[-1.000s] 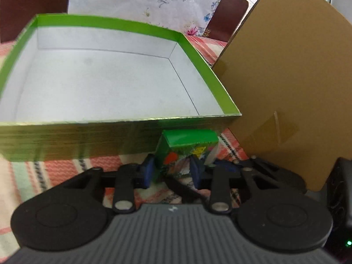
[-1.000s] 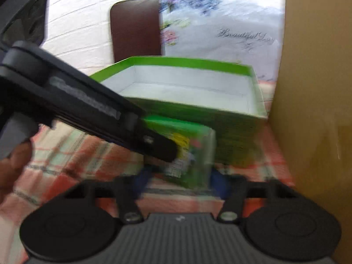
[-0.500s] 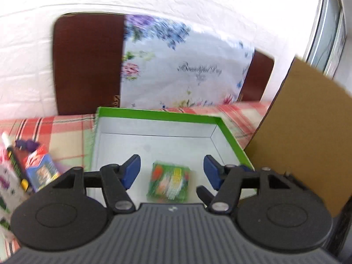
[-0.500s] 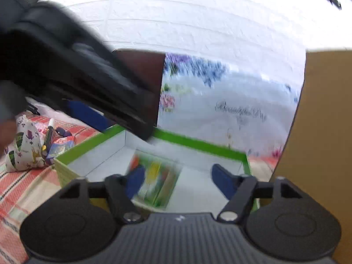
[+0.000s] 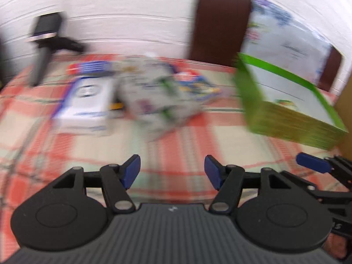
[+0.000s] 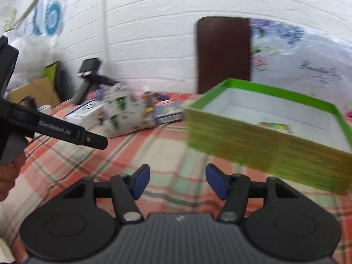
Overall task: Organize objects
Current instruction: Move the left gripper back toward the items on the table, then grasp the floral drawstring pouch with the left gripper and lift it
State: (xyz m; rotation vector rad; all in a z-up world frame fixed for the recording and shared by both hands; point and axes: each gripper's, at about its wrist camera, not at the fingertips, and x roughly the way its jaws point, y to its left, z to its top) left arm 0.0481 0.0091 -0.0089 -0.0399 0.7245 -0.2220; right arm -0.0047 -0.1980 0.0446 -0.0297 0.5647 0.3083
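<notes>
A green-walled box with a white inside stands on the plaid cloth at the right; it also shows in the right wrist view. A small green packet lies flat inside it. My left gripper is open and empty over bare cloth, left of the box. My right gripper is open and empty in front of the box's near corner. Loose items lie at the back: a white box, a patterned pouch and a blue-and-red packet. The views are blurred.
A black tripod stand stands at the back left by the white brick wall. A brown chair back and a flowered bag are behind the green-walled box. A cardboard sheet rises at the far right.
Both grippers let go of the green packet, which now lies in the green box. Both have pulled back and swung left towards the loose items.
</notes>
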